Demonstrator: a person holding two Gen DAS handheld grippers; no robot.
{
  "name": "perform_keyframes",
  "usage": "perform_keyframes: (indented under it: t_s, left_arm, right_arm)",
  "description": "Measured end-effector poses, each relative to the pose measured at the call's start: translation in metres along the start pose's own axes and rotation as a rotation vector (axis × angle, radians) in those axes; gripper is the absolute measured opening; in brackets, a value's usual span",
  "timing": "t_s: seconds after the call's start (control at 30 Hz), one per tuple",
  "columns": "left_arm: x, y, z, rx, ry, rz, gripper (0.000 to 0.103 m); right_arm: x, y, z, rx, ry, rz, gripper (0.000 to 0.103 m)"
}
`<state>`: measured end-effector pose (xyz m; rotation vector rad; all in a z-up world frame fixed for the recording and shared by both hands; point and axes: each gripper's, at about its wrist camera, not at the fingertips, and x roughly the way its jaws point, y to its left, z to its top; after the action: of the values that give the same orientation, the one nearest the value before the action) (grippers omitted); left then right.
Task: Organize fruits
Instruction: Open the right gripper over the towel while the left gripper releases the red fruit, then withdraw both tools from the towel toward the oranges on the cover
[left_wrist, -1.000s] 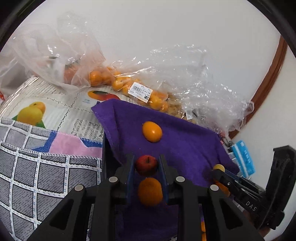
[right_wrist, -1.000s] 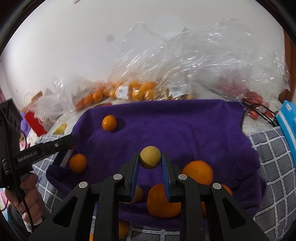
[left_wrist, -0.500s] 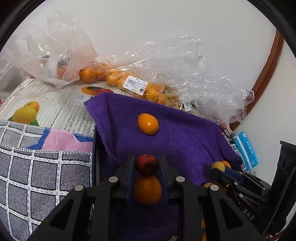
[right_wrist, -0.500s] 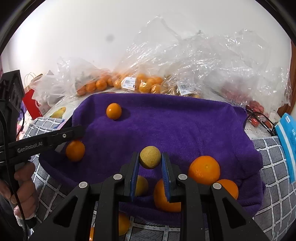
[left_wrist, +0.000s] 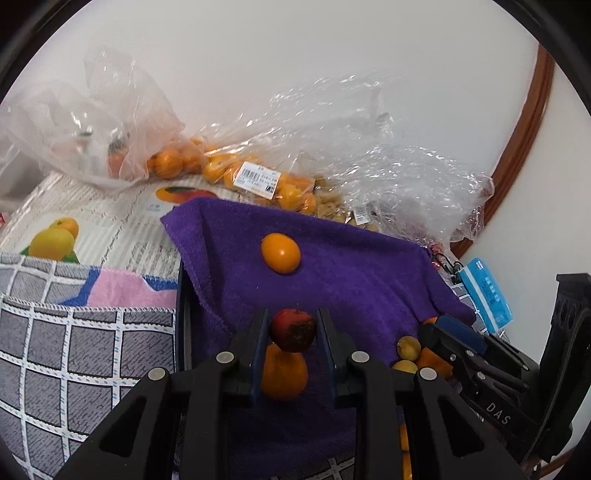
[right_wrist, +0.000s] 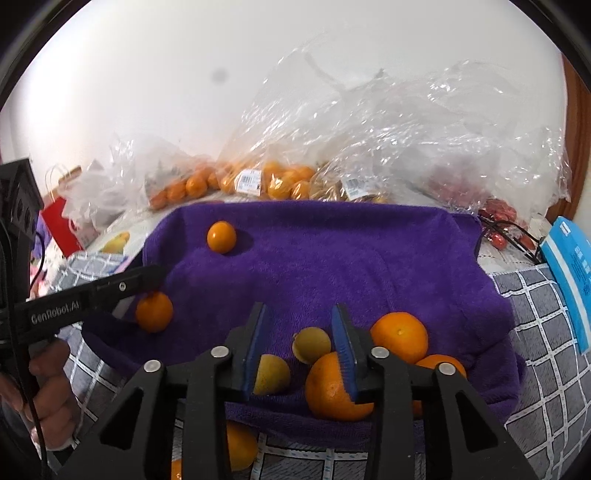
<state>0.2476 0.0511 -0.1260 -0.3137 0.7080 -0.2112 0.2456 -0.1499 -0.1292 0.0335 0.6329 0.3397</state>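
Note:
My left gripper (left_wrist: 291, 325) is shut on a small red apple (left_wrist: 293, 329), held above the purple towel (left_wrist: 351, 266) with an orange (left_wrist: 283, 373) lying under it. Another orange (left_wrist: 280, 252) lies further back on the towel. My right gripper (right_wrist: 301, 325) is open over the towel's near right part (right_wrist: 332, 266). A small yellow fruit (right_wrist: 311, 345) lies on the towel between its fingers, beside a second yellow fruit (right_wrist: 271, 373) and several big oranges (right_wrist: 399, 336). The left gripper also shows in the right wrist view (right_wrist: 147, 280), above an orange (right_wrist: 154, 311).
Clear plastic bags of oranges (left_wrist: 258, 181) and other fruit stand along the wall behind the towel (right_wrist: 406, 147). A grey checked cloth (left_wrist: 74, 350) covers the surface. A blue packet (right_wrist: 569, 280) lies at the right. Two oranges (right_wrist: 240, 443) lie off the towel's front edge.
My right gripper has opened and let go of the small yellow fruit, which now lies on the towel by the other fruit. My left gripper still holds the apple.

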Motion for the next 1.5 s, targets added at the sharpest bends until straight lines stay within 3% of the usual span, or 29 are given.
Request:
perform_keyframes:
  t_s: [0.2,0.63,0.77,0.9,1.1,1.2,1.3,1.5]
  left_arm:
    - [-0.012,-0.003,0.002,0.002,-0.043,0.003,0.038]
    - [-0.054,-0.025,0.011,0.046,-0.131,0.029,0.042]
    - [-0.073,-0.029,0.005,0.060,-0.105,0.037,0.044]
    - [-0.088,-0.024,-0.010,0.100,-0.086,0.115,0.046]
    - [-0.090,0.006,-0.044,0.108,0.014,0.196,0.047]
    - [-0.085,0.019,-0.061,0.074,0.056,0.182,0.047]
    - [-0.081,0.026,-0.070,0.051,0.047,0.161,0.047]
    - [-0.082,0.034,-0.077,0.028,0.046,0.201,0.047]
  right_arm:
    - [-0.018,0.003,0.004,0.004,-0.039,-0.070,0.051]
    - [-0.058,0.015,-0.038,-0.033,0.071,-0.132,0.051]
    - [-0.056,0.012,-0.051,0.010,0.118,-0.097,0.051]
    - [-0.049,0.008,-0.061,0.071,0.149,-0.048,0.051]
    - [-0.042,0.014,-0.065,0.087,0.152,-0.021,0.052]
    - [-0.043,0.018,-0.065,0.070,0.151,-0.037,0.052]
    - [-0.043,0.019,-0.063,0.066,0.151,-0.034,0.052]
    - [-0.040,0.031,-0.052,0.052,0.135,0.017,0.052]
